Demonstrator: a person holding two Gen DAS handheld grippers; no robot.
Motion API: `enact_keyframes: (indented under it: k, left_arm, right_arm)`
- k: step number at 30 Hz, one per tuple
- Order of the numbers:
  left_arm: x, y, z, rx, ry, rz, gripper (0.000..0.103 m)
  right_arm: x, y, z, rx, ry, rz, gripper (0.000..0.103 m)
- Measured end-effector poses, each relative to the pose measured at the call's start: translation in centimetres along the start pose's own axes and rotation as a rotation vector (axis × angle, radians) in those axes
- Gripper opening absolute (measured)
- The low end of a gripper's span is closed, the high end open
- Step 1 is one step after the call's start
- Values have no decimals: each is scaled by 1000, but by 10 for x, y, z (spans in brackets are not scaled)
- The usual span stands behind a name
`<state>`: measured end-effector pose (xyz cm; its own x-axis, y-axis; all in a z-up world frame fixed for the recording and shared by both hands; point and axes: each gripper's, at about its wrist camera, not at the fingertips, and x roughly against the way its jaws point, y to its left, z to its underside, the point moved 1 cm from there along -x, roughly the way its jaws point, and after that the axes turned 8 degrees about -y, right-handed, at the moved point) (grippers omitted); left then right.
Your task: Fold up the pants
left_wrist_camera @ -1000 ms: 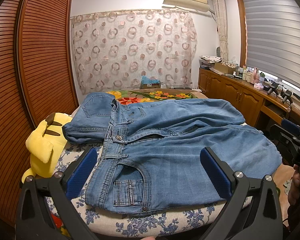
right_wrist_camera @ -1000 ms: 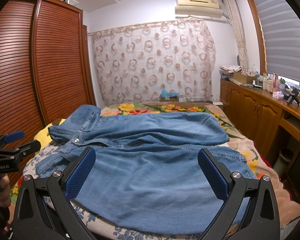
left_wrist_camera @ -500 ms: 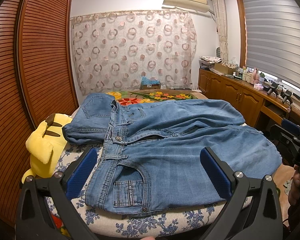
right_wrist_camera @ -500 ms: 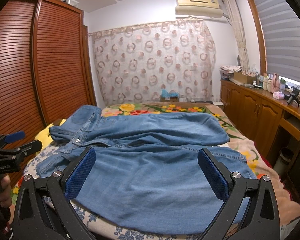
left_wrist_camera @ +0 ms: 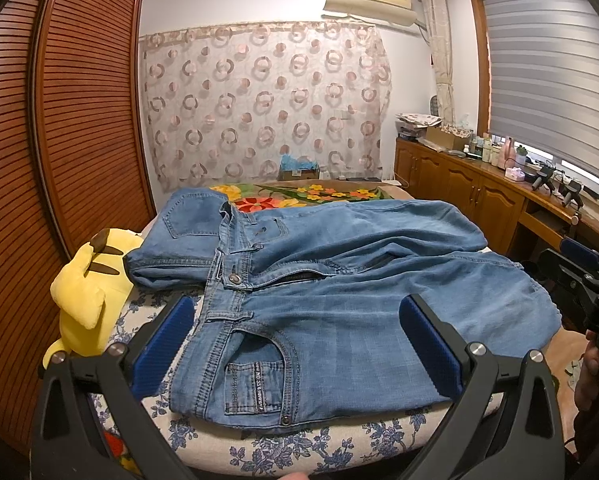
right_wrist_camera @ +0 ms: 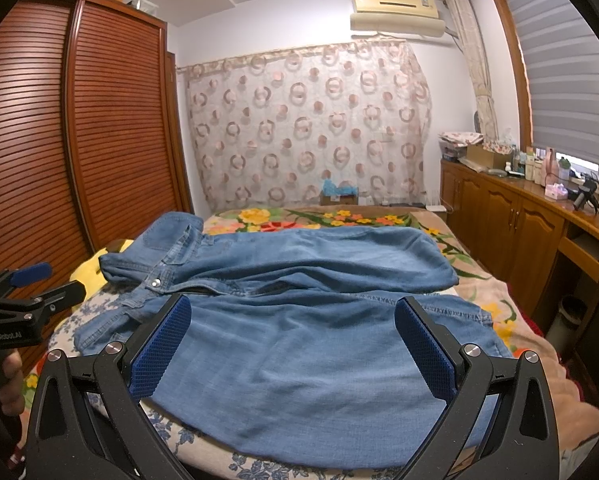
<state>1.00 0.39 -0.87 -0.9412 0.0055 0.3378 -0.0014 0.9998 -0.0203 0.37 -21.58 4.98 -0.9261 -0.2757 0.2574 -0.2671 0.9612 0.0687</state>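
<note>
Blue denim pants (left_wrist_camera: 339,304) lie spread on the bed, waistband to the left, both legs running right, the far leg partly over the near one. They also show in the right wrist view (right_wrist_camera: 299,340). My left gripper (left_wrist_camera: 295,344) is open and empty, held just before the near waist pocket. My right gripper (right_wrist_camera: 293,344) is open and empty, held over the near leg. Each gripper shows at the edge of the other's view: the right one (left_wrist_camera: 583,280), the left one (right_wrist_camera: 23,292).
A yellow plush toy (left_wrist_camera: 87,288) lies at the bed's left edge by the waistband. A slatted wooden wardrobe (left_wrist_camera: 59,140) stands on the left. Wooden cabinets (right_wrist_camera: 519,224) with bottles run along the right. A floral blanket (right_wrist_camera: 319,216) covers the far bed.
</note>
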Motion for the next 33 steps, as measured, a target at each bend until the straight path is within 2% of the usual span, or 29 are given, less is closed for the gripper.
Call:
enact_keyframes:
  k: [28,33]
  left_arm:
    - [2,-5,-5,-3,-1,2,103]
    - [-5,2,-1,1,29,-2,103]
  right_arm:
    - [1,-1,1,-2,-2,-1,103]
    - [-4,-4,3,3,19,-3,103]
